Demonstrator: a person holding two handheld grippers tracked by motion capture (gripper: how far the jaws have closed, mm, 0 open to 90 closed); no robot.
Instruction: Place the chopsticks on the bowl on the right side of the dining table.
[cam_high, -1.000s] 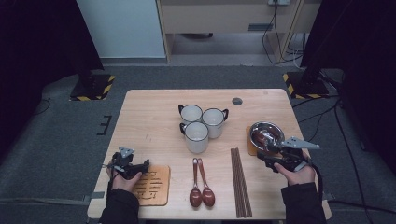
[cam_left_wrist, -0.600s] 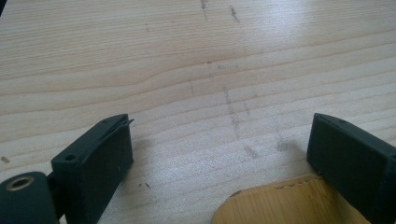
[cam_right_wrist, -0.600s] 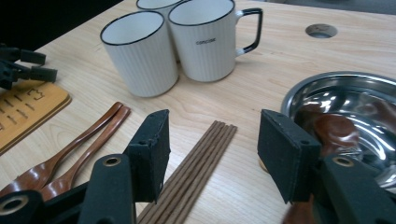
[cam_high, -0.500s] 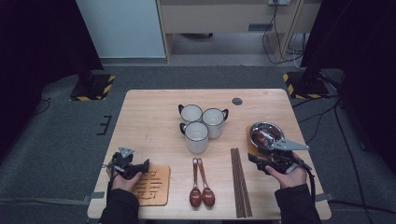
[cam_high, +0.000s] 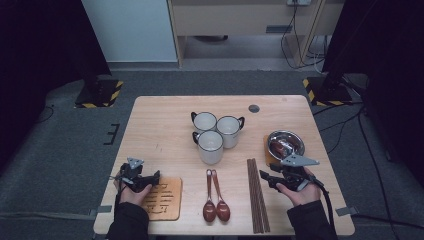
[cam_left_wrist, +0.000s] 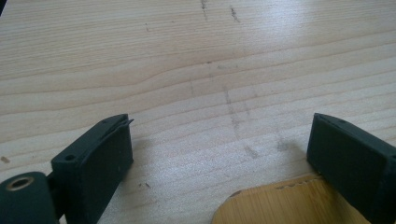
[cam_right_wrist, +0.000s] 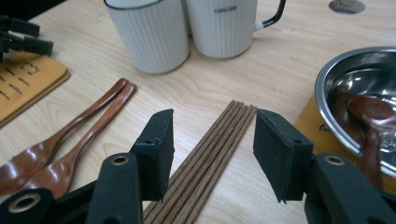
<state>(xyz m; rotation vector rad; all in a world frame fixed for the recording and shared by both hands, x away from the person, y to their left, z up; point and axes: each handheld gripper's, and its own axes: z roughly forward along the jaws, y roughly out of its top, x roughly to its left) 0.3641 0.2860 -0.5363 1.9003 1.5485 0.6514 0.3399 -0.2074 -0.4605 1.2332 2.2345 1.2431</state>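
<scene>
Round, shiny steel bowl right of centre in the high view, resting on a bamboo-coloured wooden board; inside, a dark brown wooden spoon, bowl end down, mirrored in the polished wall. Three white ribbed mugs with thin black rims and black handles clustered at mid-frame, touching one another; contents not visible from above beyond pale insides.

Bundle of slim dark brown wooden chopsticks lying flat and parallel at lower centre-right of the high view, packed side by side, running from near the lower table edge up toward the steel bowl's board. Straight, matte, fine-grained sticks in the right gripper view, ends roughly aligned.

Right gripper at lower right of the high view, just beside the chopsticks; in its own view, black jaws straddling the bundle, just been closing, pads clear of the sticks on both sides, nothing pinched.

Left gripper at lower left of the high view, over the corner of a slotted rectangular bamboo coaster; jaws spread wide in its own view, bare table between them, coaster's rounded corner at the bottom edge.

Pair of glossy reddish-brown wooden spoons at lower centre, side by side, bowls toward the near edge. Pale, lightly scuffed pine-grained wooden table; small grey round disc near its far edge.
</scene>
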